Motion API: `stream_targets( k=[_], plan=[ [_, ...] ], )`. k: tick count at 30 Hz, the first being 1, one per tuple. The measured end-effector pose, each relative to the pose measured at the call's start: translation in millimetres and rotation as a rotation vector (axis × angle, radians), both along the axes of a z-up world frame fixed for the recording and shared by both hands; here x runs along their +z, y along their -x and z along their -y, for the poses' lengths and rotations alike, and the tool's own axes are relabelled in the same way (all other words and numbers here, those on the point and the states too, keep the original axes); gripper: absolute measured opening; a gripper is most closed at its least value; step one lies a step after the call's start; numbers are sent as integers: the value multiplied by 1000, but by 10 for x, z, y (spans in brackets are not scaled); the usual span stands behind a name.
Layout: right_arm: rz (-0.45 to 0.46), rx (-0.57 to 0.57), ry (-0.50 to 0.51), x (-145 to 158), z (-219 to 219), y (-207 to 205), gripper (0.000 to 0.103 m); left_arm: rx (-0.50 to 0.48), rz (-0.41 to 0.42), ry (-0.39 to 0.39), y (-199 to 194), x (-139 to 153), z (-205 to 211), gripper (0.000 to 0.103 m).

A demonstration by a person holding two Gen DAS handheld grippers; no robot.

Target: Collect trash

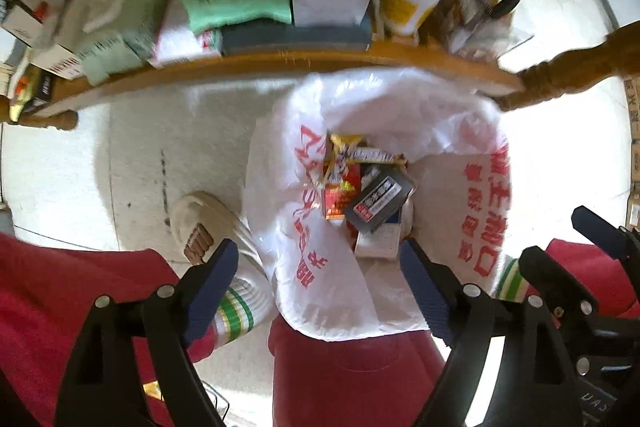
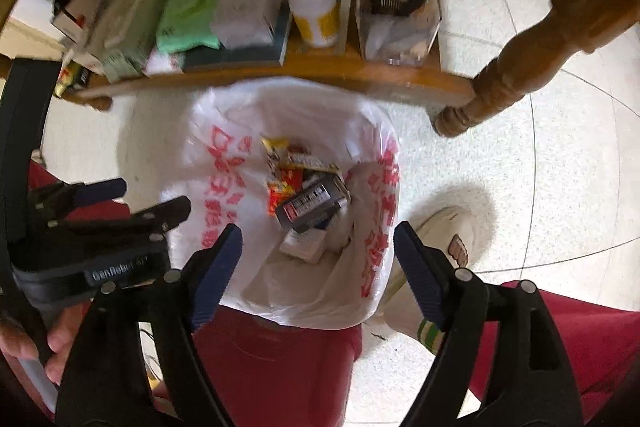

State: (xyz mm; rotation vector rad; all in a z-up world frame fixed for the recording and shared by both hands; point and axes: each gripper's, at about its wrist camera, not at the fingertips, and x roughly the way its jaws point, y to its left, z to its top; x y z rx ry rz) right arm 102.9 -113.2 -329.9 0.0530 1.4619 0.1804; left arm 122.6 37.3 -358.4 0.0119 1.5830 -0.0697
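left gripper (image 1: 320, 283): fingers spread wide, holding nothing | right gripper (image 2: 318, 271): same | white plastic bag with red letters (image 1: 304, 247): on floor below both, wrappers and boxes (image 1: 362, 183) inside | tip: grab the bag's rim gently, lift straight up.

Pale speckled floor (image 2: 500, 187) under a bag-lined trash bin (image 2: 224, 163); cluttered wooden shelf (image 2: 280, 71) just behind.

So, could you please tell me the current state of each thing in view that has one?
Left hand-held gripper: open, empty, above the bag.
Right hand-held gripper: open, empty, above the bag.
Trash bag: mouth open, holding wrappers and boxes.
Dark box: lying on top of the trash.
Bottle: upright on the shelf.
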Motion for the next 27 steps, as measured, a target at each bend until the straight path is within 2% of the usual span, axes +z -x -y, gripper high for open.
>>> stream_targets(
  k=[5,9,12,19,27],
  plan=[
    [131,-2,12,442,-23,128,78,5,156,-31,104,517,63,81],
    [257,-17,-4,868,-2,312,85,34,285,-42,264,963,70,81],
    [362,-24,16,1184,2,496,86,41,378,-61,403,1284,97,82],
    [565,-63,47,1831,61,958,92,26,627,-139,791,2031,168,93],
    [788,-112,51,2524,158,1457,95,61,831,-117,1225,2786,181,94]
  ],
)
